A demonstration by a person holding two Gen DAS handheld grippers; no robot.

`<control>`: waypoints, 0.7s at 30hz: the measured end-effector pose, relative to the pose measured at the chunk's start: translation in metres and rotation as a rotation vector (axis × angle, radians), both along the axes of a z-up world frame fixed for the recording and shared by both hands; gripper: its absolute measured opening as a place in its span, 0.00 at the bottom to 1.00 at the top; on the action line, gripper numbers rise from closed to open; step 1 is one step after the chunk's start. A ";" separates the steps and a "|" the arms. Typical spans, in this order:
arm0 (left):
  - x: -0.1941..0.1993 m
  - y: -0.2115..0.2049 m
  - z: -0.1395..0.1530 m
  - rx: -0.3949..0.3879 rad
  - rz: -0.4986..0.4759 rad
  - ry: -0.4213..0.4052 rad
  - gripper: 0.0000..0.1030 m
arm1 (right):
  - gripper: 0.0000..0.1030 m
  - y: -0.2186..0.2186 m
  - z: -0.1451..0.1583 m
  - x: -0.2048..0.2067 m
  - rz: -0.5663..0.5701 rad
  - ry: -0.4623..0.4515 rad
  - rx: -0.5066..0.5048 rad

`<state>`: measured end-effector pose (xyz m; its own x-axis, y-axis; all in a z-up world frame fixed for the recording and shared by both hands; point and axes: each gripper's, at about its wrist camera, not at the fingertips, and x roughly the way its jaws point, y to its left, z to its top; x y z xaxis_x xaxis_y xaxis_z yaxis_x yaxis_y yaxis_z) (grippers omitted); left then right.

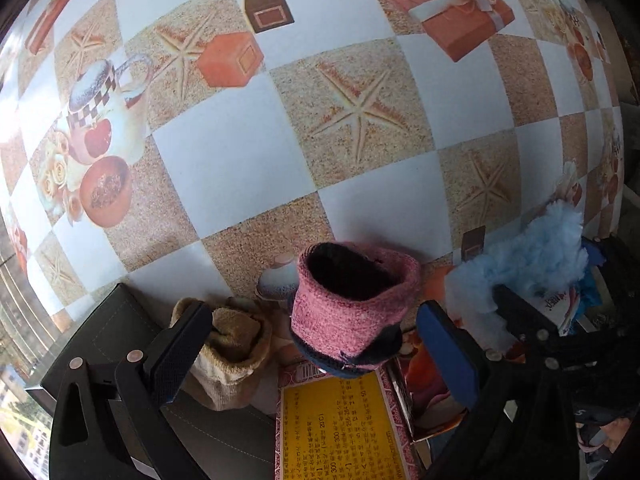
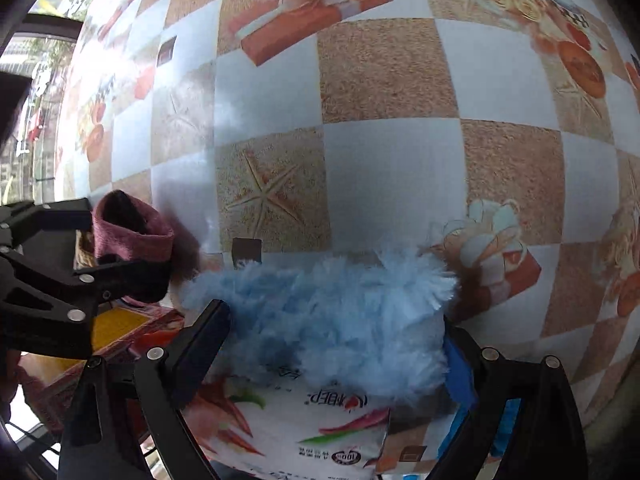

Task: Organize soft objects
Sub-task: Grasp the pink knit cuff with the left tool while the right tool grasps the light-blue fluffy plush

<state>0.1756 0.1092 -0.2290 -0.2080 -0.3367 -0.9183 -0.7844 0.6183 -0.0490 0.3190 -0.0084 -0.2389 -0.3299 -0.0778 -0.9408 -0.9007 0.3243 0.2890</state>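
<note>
A rolled pink sock (image 1: 352,308) with a dark cuff stands on a red and yellow box (image 1: 336,420) between the fingers of my left gripper (image 1: 316,344), which is open around it without touching. A rolled beige sock (image 1: 232,352) sits by the left finger. My right gripper (image 2: 340,344) is open around a fluffy light-blue soft object (image 2: 340,320) that lies on a printed packet (image 2: 288,420). The blue object (image 1: 528,264) also shows in the left wrist view. The pink sock (image 2: 128,236) shows at the left of the right wrist view.
The table wears a checkered cloth (image 1: 248,160) printed with starfish and gift boxes. A dark green box (image 1: 120,320) lies under the left finger. The table's right edge (image 1: 624,160) is close by. The other gripper's arm (image 2: 44,272) crosses the right wrist view's left side.
</note>
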 end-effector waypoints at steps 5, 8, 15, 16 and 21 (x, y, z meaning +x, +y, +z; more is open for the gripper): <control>0.017 0.004 -0.015 -0.034 -0.045 0.030 0.99 | 0.79 0.000 0.001 -0.008 0.044 -0.046 -0.002; 0.029 0.000 -0.023 -0.056 -0.080 0.053 0.99 | 0.56 -0.004 0.006 -0.001 0.033 -0.048 0.014; 0.054 -0.016 -0.038 -0.060 -0.226 0.124 0.88 | 0.33 -0.015 0.019 0.026 -0.071 0.000 0.067; 0.057 -0.018 -0.038 -0.056 -0.239 0.121 0.78 | 0.33 -0.017 0.023 0.030 -0.083 0.002 0.077; 0.068 -0.021 -0.032 -0.051 -0.218 0.100 0.43 | 0.32 -0.021 0.039 0.050 -0.136 0.006 0.119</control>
